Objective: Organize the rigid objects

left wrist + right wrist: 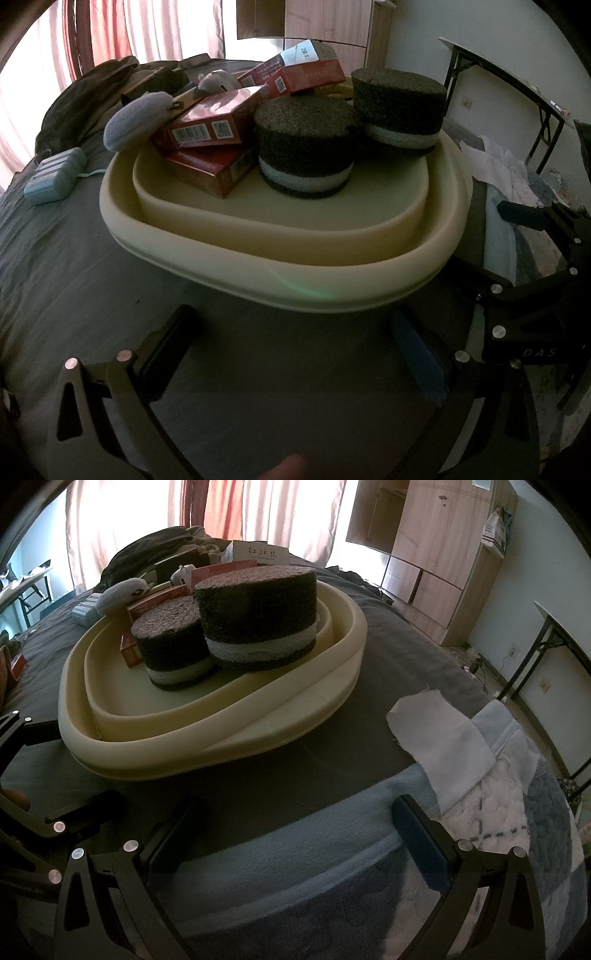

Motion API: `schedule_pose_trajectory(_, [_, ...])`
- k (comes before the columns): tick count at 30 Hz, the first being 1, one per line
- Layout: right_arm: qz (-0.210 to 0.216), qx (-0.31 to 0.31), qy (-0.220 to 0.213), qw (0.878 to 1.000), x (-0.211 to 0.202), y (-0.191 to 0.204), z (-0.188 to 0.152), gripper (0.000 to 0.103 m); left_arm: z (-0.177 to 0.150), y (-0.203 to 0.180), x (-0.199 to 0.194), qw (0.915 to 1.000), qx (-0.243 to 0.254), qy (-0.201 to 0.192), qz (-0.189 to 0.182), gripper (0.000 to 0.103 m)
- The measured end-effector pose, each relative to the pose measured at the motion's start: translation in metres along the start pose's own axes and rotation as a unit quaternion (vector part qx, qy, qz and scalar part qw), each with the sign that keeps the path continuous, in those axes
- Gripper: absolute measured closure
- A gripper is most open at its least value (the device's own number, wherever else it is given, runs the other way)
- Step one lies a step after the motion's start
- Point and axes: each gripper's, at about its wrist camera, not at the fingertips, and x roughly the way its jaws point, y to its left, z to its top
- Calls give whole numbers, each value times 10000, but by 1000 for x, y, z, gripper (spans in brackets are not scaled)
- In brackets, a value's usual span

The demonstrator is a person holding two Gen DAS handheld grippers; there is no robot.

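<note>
**Both hand-held grippers spread and empty before a nearly full tray**

Left hand-held gripper hangs low over the grey bed, its fingers spread wide with nothing between them; right hand-held gripper is just beside it, likewise spread and empty, over the blue blanket at the bed's edge.

Most of the sorting looks done. The cream tray sits on the bed ahead of both grippers and already holds two dark foam pucks with a white band, standing upright side by side, one partly resting on the tray's inner rim. Behind them lies a loose heap of red boxes, stacked askew, not squared. A grey oval pouch leans on the boxes and overhangs the tray's far rim, and a small white rounded object lies behind.

Probably left to do: the pale blue case with a cord lies outside the tray on the bed, near its left side, and the box heap could be straightened.

Around: dark clothing beyond the tray, a white cloth on the blanket to the right, curtains, a wardrobe, a folding table. Nothing blocks the near rim; the pucks screen the boxes from the right.
</note>
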Motion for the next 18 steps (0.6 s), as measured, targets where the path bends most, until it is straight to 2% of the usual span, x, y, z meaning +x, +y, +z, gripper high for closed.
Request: schedule_pose_trajectory(18, [11,-8,2,10000,-2,-1,-1,0,3,-2,2,10000,-5,0,-8,0])
